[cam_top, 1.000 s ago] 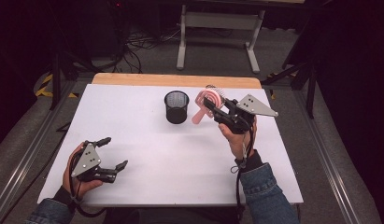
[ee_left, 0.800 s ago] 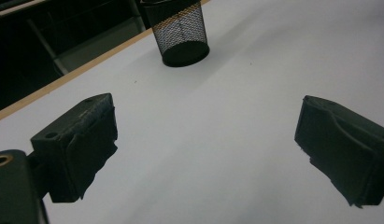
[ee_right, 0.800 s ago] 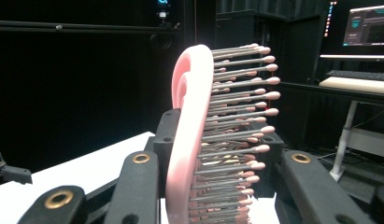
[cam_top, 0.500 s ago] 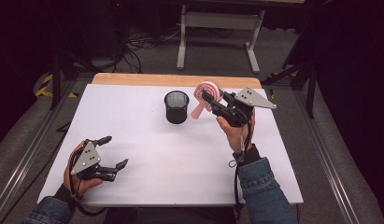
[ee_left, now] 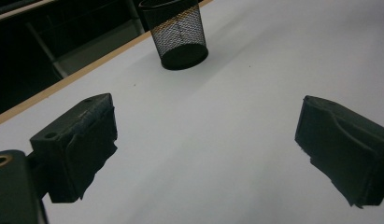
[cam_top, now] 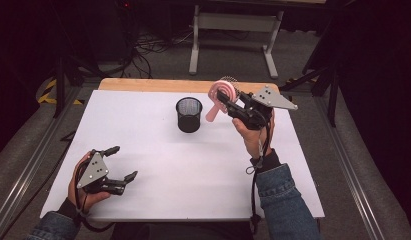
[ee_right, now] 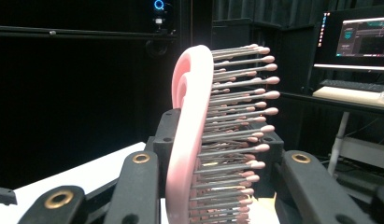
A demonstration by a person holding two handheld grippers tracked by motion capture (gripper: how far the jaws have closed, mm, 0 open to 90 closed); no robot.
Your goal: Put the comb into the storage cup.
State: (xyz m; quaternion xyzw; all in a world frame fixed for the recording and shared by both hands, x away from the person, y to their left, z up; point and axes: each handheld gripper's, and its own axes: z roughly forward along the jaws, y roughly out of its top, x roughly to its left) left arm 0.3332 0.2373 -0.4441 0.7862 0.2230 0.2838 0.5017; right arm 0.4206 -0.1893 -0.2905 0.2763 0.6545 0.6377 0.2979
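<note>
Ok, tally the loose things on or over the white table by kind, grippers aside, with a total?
Black mesh cup: 1, upright on the table.
Pink hairbrush: 1, clamped in the right gripper, held above the table.
Total: 2.

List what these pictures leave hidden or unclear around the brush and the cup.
- Brush handle: in the right gripper view, cut off by the bottom edge, between the jaws.
- Right hand-held gripper pads: in the high view, too small to show where they press on the brush.
- Cup rim: in the left gripper view, cut off by the top edge.
- Cup inside: in the high view, too dark to tell.
</note>
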